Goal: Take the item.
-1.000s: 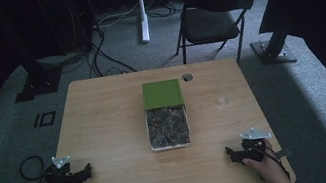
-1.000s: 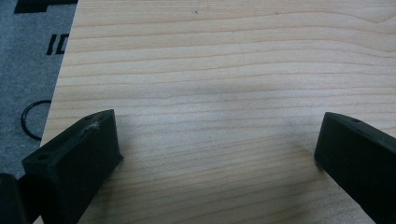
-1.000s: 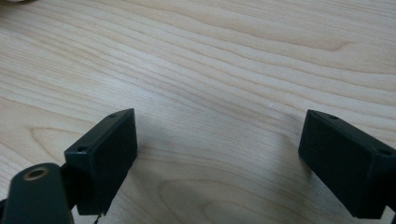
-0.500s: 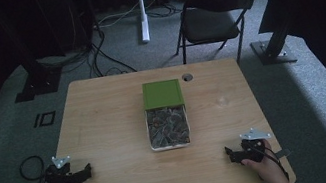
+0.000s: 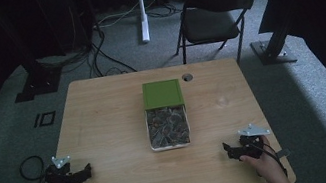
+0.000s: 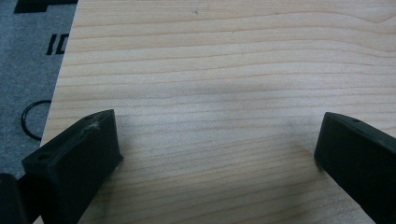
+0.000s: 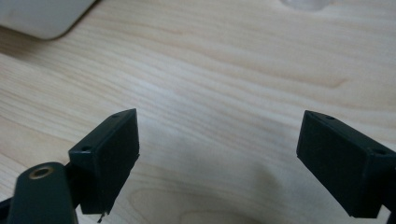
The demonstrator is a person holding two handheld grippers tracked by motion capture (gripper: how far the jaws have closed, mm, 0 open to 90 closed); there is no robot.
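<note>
A white tray (image 5: 150, 135) of dark grey-brown scraps lies at the middle of the wooden table (image 5: 105, 122), with a green box (image 5: 162, 93) butted against its far end. My left gripper (image 5: 84, 173) rests at the table's near left corner, far from the tray, jaws wide apart over bare wood (image 6: 219, 140). My right gripper (image 5: 228, 151) rests at the near right, also open, nothing between its jaws (image 7: 217, 154). A rounded white corner of the tray (image 7: 42, 18) shows at the top left of the right gripper view.
A round cable hole (image 5: 187, 77) sits near the table's far edge. A black folding chair (image 5: 214, 16) stands behind the table, with white desk legs (image 5: 141, 9) and dark stands on grey carpet. A black cable loop (image 5: 30, 168) lies on the floor at the left.
</note>
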